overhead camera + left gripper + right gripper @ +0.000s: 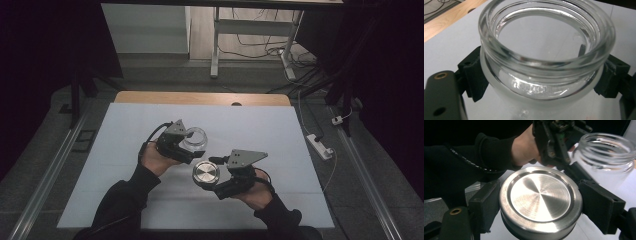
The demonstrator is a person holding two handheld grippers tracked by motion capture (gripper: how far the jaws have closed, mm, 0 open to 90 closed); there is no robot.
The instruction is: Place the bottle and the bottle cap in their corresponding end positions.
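High view: jar (195, 138) half behind left gripper (186, 146)

Table (200, 97): light wood top, a small hole near the far edge, almost wholly covered by a white sheet (125, 145). Nothing I could see lay directly on that sheet apart from my forearms' shadow.

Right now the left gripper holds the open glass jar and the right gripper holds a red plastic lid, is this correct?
Not quite: the lid is brushed silver metal, not red plastic, as the right gripper view shows. The rest is correct: the left gripper holds the open glass jar between its jaws, and the right gripper holds the lid.
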